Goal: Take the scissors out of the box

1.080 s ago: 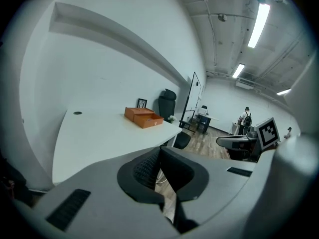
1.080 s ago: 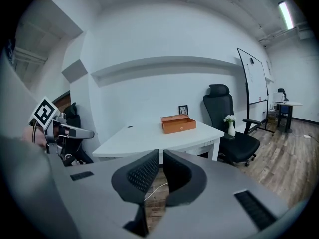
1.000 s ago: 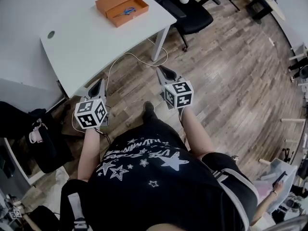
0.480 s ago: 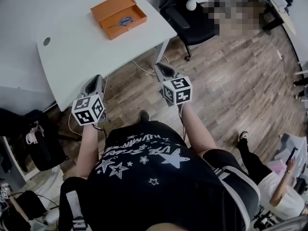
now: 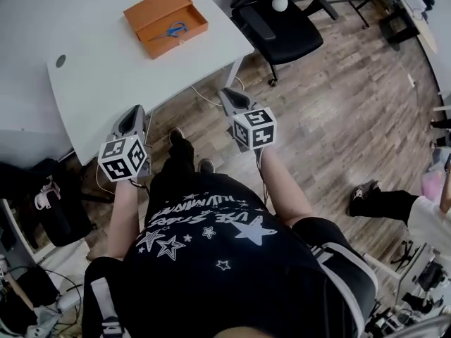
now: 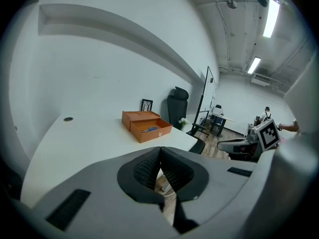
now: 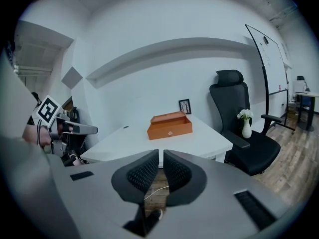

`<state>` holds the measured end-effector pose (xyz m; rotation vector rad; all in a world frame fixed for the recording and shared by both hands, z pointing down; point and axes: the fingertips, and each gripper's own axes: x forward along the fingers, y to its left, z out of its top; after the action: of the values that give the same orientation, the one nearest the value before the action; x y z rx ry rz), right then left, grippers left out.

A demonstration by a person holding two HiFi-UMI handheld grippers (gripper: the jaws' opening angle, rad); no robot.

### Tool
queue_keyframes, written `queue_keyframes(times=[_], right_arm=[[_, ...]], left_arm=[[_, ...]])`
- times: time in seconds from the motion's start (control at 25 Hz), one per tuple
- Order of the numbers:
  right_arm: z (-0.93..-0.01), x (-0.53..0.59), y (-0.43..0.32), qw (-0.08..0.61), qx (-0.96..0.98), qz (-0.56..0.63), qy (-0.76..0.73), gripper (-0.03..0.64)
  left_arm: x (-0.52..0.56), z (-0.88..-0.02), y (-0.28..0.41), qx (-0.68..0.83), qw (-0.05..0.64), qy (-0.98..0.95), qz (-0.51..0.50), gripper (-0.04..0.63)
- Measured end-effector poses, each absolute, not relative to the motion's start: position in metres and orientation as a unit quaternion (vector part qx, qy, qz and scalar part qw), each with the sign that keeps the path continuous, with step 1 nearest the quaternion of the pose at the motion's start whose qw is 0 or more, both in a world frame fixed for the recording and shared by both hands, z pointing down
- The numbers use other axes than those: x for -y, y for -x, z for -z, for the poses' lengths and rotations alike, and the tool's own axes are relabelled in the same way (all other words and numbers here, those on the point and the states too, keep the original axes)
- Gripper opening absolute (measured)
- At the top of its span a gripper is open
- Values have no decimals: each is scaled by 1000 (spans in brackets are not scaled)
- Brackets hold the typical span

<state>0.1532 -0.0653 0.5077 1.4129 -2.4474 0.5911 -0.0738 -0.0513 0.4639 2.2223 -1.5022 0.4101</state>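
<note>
Since a second ago I have stepped closer. The table (image 5: 127, 69) edge now sits just ahead of my left gripper (image 5: 135, 113), and my right gripper (image 5: 227, 94) hangs over open floor (image 5: 338, 118) beside the table's corner. Both pairs of jaws are pressed together and hold nothing. The scissors (image 5: 169, 30) lie in the open orange box (image 5: 156, 4) far across the table, well apart from both grippers. A black chair (image 5: 282, 30) with a vase (image 5: 280, 2) by it stands right of the table.

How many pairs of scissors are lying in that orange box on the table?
1. The blue-handled scissors lie in the open half of the orange box, which sits on the white table. The box's other half is covered, so more could be hidden there.
</note>
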Motion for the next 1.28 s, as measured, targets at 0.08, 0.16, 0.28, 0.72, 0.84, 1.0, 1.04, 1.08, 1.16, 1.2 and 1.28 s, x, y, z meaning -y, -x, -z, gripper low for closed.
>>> queue_keyframes(times=[0.08, 0.16, 0.28, 0.72, 0.84, 1.0, 1.04, 1.08, 1.16, 1.2, 1.28], right_arm=[[-508, 71, -152, 128, 841, -203, -485, 57], [-507, 79, -151, 132, 841, -200, -486, 57], [-503, 99, -151, 138, 844, -192, -482, 57], [-488, 248, -130, 155, 854, -162, -469, 57], [-487, 294, -110, 174, 866, -153, -442, 57], [-495, 344, -87, 231, 874, -133, -407, 57], [-498, 354, -82, 247, 876, -124, -396, 57], [-501, 362, -76, 263, 878, -114, -383, 58], [-506, 374, -66, 292, 880, -94, -363, 58], [-508, 380, -62, 304, 880, -84, -355, 58], [-513, 392, -57, 322, 879, -68, -345, 58]], left_arm=[[60, -467, 73, 538, 214, -802, -148, 18], [72, -470, 72, 534, 216, -804, -148, 18], [96, -471, 71, 529, 218, -807, -144, 18], [230, -474, 92, 517, 211, -816, -149, 18], [270, -471, 101, 518, 212, -816, -147, 18], [314, -473, 109, 517, 215, -815, -152, 18], [322, -475, 110, 516, 217, -814, -152, 18], [329, -476, 111, 516, 220, -814, -152, 18], [339, -480, 112, 515, 224, -813, -152, 18], [343, -481, 114, 515, 225, -813, -152, 18], [350, -483, 116, 516, 228, -812, -152, 18]])
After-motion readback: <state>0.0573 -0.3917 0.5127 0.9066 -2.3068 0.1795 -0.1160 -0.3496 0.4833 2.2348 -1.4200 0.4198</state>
